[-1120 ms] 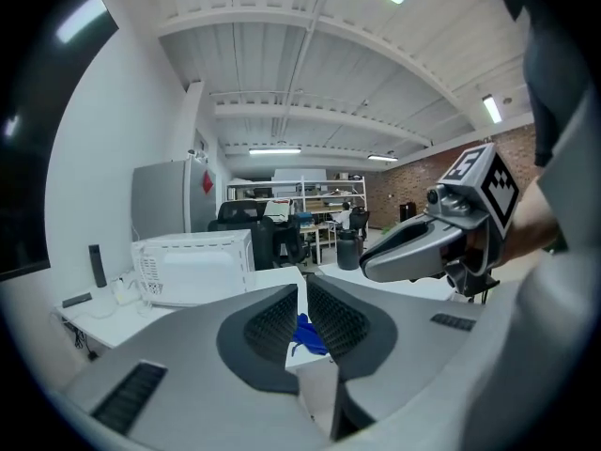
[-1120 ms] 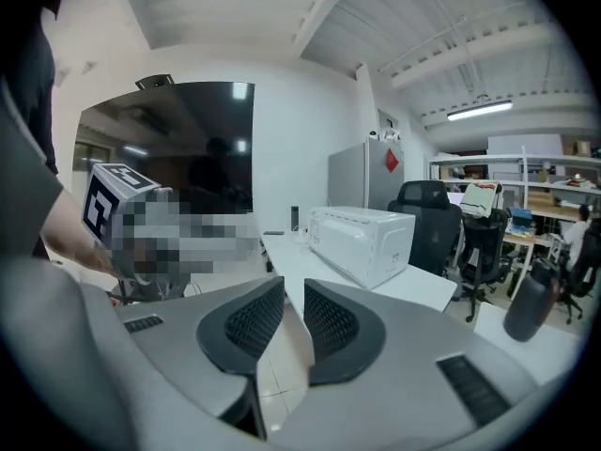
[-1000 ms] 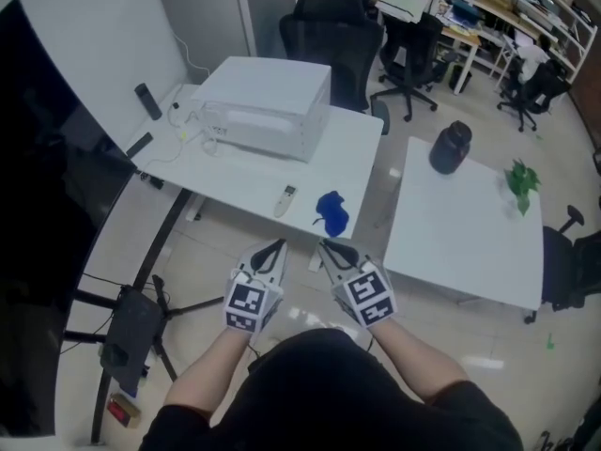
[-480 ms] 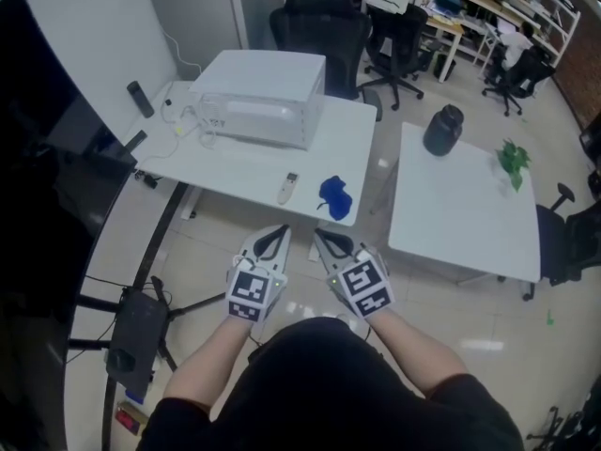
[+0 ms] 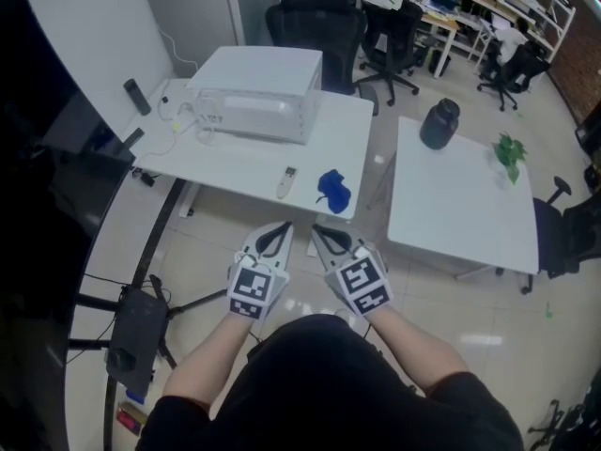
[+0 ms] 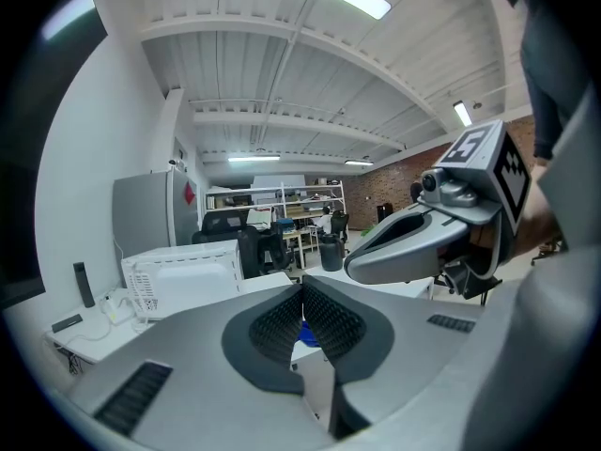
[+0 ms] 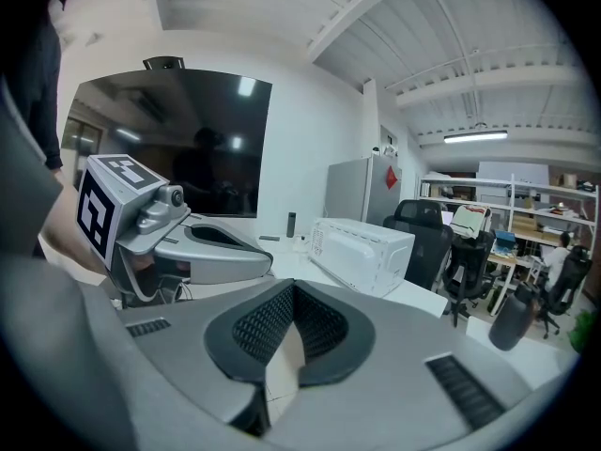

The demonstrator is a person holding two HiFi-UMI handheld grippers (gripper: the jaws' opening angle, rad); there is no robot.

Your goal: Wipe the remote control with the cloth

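Note:
A small white remote control lies near the front edge of the left white table. A crumpled blue cloth sits just to its right, by the table corner. Both grippers are held close to the person's body, short of the table and above the floor. My left gripper is shut with nothing between its pads. My right gripper is shut and empty too. In the left gripper view a sliver of the blue cloth shows behind the closed jaws, and the right gripper hangs at the right.
A white microwave stands on the left table, with a dark remote at its far left corner. The right white table carries a black jug and a green plant. Office chairs stand behind. A dark screen fills the left.
The head view has shifted slightly, so the tables sit a little higher in the frame. The right gripper's jaws have closed. Both grippers stay near the body.

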